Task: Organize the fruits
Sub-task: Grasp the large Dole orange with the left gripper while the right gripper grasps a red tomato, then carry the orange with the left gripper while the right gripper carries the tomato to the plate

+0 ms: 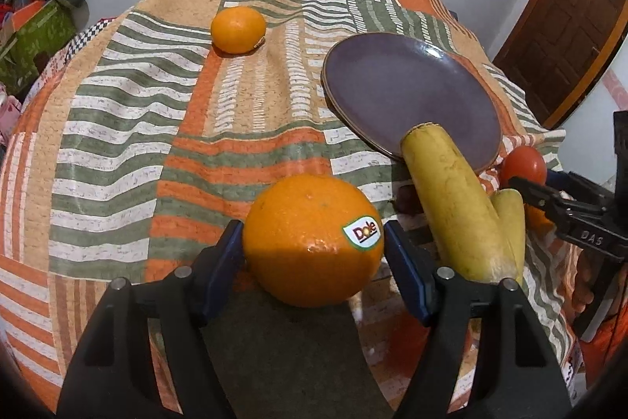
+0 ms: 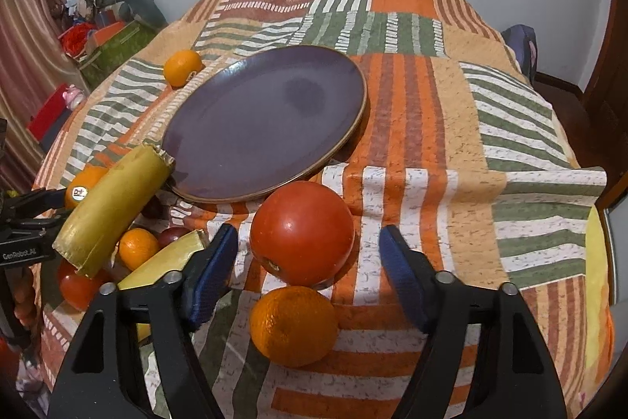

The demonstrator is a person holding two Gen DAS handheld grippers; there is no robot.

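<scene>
The left tool [image 1: 313, 246] is clamped on a stickered orange [image 1: 312, 238] at lower centre of the left wrist view, both blue pads against its sides. Whether the fruit is lifted or resting on the cloth cannot be told. Just right of it lie two cut banana pieces [image 1: 451, 203], the longer one's end overlapping the rim of the purple plate [image 1: 412, 97] at centre right. A small orange [image 1: 238, 29] sits well apart at upper centre.

The right tool [image 2: 308, 248] stands apart, its pads on either side of a red tomato [image 2: 301, 236] without touching it. Another orange [image 2: 293, 326] lies just below the tomato, between the arms. At lower left of the right wrist view more fruit is heaped beside the banana pieces.

The plate is bare, so, if it is where the fruit belongs, nothing is sorted yet. One orange is gripped, the tomato looks next, and the rest remains on the patterned cloth of the table [image 2: 451, 152].
</scene>
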